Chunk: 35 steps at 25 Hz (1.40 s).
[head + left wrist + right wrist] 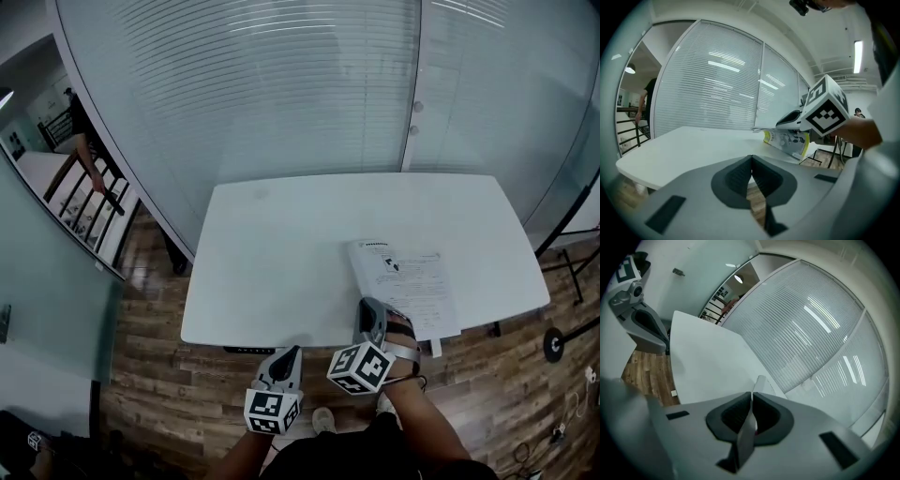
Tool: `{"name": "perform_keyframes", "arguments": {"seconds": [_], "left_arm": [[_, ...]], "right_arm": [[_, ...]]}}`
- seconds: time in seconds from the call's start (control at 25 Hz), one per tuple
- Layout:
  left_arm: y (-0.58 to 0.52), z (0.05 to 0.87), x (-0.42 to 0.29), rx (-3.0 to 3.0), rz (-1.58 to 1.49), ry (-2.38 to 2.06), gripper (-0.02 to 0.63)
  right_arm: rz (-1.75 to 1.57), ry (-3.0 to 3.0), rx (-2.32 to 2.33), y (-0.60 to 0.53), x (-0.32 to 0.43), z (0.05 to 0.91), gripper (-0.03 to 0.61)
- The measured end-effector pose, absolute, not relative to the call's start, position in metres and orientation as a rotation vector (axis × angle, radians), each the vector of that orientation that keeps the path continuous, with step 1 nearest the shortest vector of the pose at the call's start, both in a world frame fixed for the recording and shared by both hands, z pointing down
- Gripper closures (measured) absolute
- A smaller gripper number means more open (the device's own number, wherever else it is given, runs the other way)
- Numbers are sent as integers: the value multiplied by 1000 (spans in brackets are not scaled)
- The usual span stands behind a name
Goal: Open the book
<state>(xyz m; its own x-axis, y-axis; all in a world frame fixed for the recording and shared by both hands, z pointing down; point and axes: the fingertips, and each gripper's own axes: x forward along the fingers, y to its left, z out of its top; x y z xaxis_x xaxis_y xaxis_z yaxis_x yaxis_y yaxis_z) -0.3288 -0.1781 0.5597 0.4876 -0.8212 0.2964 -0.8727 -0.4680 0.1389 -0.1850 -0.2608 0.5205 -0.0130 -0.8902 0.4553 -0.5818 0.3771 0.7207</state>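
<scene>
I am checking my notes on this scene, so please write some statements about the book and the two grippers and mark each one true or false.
1. The right gripper is shut on a thin sheet of the book. True.
2. The left gripper also grips the book. False: its jaws are together and empty, in front of the table.
3. The book lies on the table's left half. False: it lies on the right, near the front edge.
4. The floor is of wood. True.
</scene>
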Motion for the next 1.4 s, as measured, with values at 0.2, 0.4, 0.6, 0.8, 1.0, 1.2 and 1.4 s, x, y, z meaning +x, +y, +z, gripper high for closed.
{"name": "perform_keyframes", "arguments": {"seconds": [0.2, 0.4, 0.6, 0.8, 1.0, 1.2, 1.4], "left_arm": [[-178, 561, -353, 2406, 256, -1499, 603], [-179, 556, -371, 2384, 244, -1556, 603], [-170, 565, -386, 2328, 247, -1578, 603], [-172, 568, -390, 2309, 224, -1581, 603], [-177, 560, -378, 2366, 220, -1554, 603], [-186, 543, -361, 2435, 199, -1526, 603], [-192, 520, -336, 2513, 187, -1485, 603]], "right_arm": [[-494, -1691, 1212, -263, -232, 550, 558], [-521, -1689, 1149, -266, -257, 581, 557], [-500, -1741, 1064, -260, -278, 610, 541], [-442, -1905, 1017, -246, -294, 608, 451], [-281, -2137, 1087, -230, -287, 577, 442], [-114, -2265, 1257, -226, -249, 537, 461], [-57, -2303, 1362, -225, -214, 509, 476]]}}
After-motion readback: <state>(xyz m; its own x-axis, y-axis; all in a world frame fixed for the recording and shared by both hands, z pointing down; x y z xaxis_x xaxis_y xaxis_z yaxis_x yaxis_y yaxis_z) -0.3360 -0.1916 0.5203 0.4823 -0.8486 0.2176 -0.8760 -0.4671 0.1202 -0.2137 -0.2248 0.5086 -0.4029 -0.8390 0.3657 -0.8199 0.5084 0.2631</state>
